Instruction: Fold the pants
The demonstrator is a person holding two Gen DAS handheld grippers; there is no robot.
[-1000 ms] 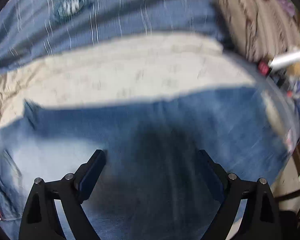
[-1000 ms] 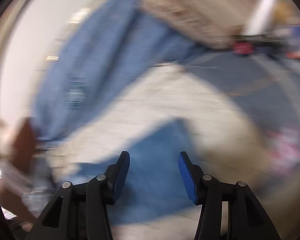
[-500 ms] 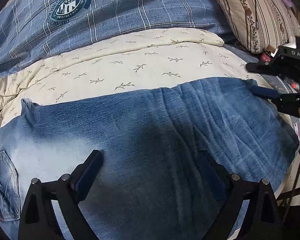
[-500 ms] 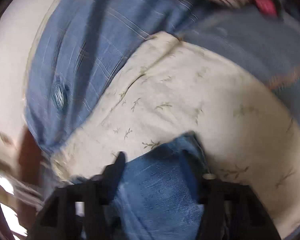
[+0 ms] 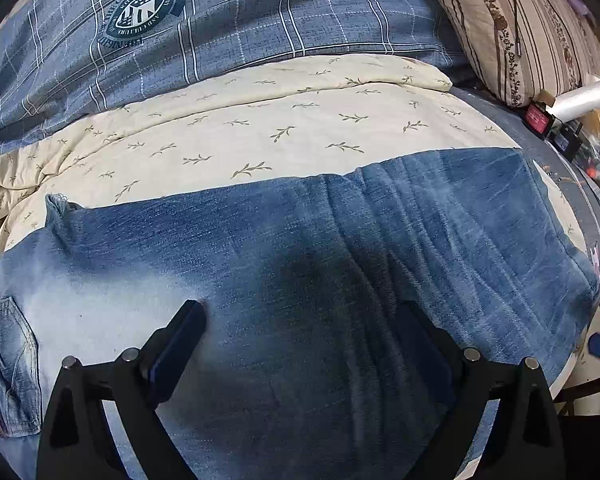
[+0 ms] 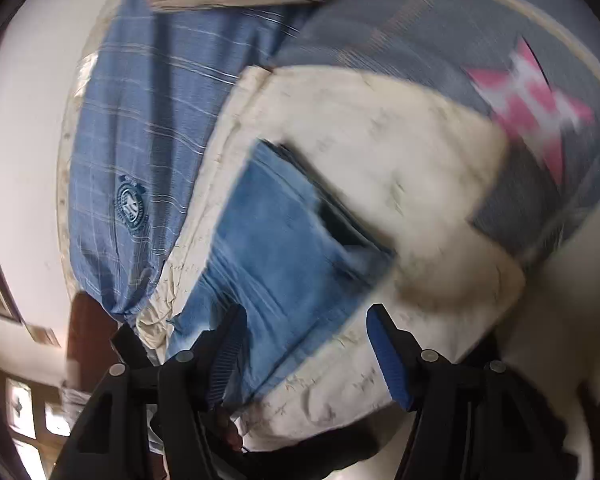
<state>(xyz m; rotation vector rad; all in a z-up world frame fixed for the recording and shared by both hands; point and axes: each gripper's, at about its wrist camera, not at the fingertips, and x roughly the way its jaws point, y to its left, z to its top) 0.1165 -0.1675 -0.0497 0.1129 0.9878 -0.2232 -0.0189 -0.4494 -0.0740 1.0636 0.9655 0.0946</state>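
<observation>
- Left wrist view: the left tool (image 5: 300, 322) stood with its jaws wide apart and empty above the blue jeans (image 5: 284, 264).
- The jeans lay flat across the lower half of the frame on a cream leaf-print quilt (image 5: 260, 128); a back pocket (image 5: 8, 364) showed at lower left.
- A blue plaid blanket (image 5: 236, 16) filled the top, and a striped pillow (image 5: 512, 28) the upper right.
- Right wrist view (blurred): the right tool (image 6: 304, 344) was open, holding nothing, near the jeans' edge at centre frame.
</observation>
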